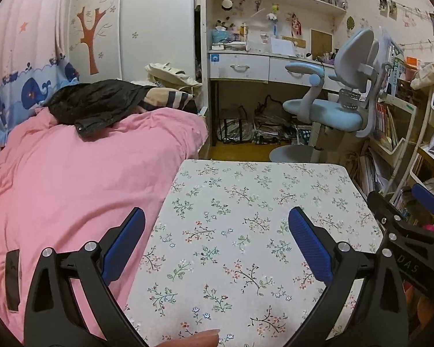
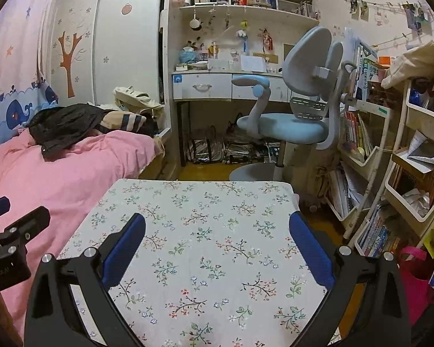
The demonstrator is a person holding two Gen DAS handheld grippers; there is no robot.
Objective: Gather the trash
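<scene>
My left gripper (image 1: 217, 217) is open and empty, held above a small table with a floral cloth (image 1: 246, 190). My right gripper (image 2: 217, 222) is open and empty too, above the same table (image 2: 205, 202). The right gripper shows at the right edge of the left wrist view (image 1: 413, 219); the left gripper shows at the left edge of the right wrist view (image 2: 11, 231). No loose trash shows on the cloth. A pink bag (image 2: 413, 274) stands on the floor right of the table; its contents are hidden.
A bed with a pink cover (image 1: 72, 179) and a black jacket (image 1: 92, 104) lies left of the table. A blue-grey desk chair (image 1: 341, 98) and a white desk (image 1: 246, 66) stand beyond. White racks of books (image 2: 405, 173) line the right side.
</scene>
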